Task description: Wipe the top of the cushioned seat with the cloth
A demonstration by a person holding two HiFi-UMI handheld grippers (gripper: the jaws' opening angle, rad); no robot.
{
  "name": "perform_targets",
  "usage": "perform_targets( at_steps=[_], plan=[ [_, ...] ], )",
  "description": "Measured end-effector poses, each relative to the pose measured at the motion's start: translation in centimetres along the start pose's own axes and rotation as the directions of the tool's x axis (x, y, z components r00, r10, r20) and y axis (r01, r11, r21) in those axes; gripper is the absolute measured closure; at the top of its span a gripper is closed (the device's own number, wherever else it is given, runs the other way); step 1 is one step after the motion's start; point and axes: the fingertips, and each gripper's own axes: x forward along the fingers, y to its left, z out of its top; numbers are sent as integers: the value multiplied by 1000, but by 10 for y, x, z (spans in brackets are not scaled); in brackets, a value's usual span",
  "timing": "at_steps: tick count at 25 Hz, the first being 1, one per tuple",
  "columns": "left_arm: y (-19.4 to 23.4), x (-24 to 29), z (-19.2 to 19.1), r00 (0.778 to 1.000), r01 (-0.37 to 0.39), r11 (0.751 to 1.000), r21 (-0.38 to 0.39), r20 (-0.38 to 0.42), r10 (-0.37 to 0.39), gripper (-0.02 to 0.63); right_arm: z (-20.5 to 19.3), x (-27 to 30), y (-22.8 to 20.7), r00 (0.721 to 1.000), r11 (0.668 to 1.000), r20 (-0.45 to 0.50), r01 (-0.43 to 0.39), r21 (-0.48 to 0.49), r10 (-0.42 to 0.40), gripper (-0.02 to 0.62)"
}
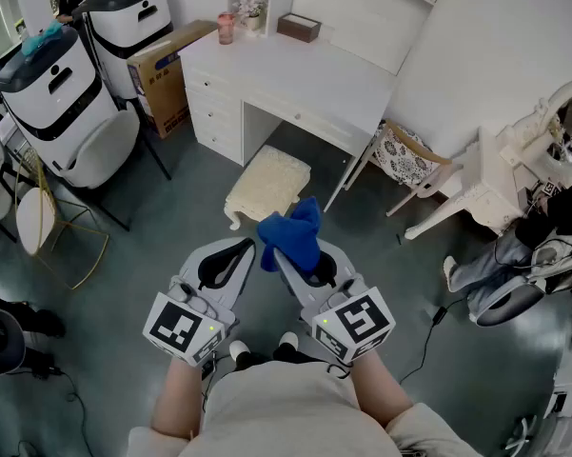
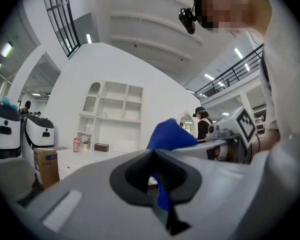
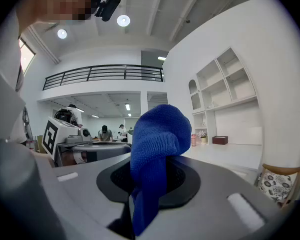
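Note:
The cream cushioned seat (image 1: 269, 181), a low stool, stands on the grey floor half under the white desk (image 1: 295, 74), just ahead of both grippers. My right gripper (image 1: 284, 253) (image 3: 152, 160) is shut on the blue cloth (image 1: 295, 231) (image 3: 157, 134), which bunches above its jaws and hangs down between them. Close at its left, my left gripper (image 1: 247, 246) (image 2: 152, 154) has its jaws meeting at the tip. The cloth (image 2: 169, 134) rises right beside that tip, and a thin blue strip shows in the slit. Whether it is pinched there is unclear.
A cardboard box (image 1: 167, 74) and white-and-black machines (image 1: 62, 103) stand at the left. At the right are a chair with a patterned cushion (image 1: 404, 155), a seated person (image 1: 542, 246) and a floor cable (image 1: 428, 331). A gold wire frame (image 1: 67, 236) stands at the near left.

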Motion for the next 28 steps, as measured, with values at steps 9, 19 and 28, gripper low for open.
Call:
perform_targets(
  at_steps=[9,19,28],
  plan=[
    [-1,17,0,1000,-10,1000,3,-8,10,606,1,0,-16,1000,1000,5,-5,1,5,506],
    [-8,46,-4,999,-35,999,9,-16,35,606,-6,-4,-44,999,999,5,-32,4,32,506],
    [12,53,-19,996,-94,995,-19,-13,94,606,-16,10,-67,999,997,18,-38,69,36,506]
  ],
)
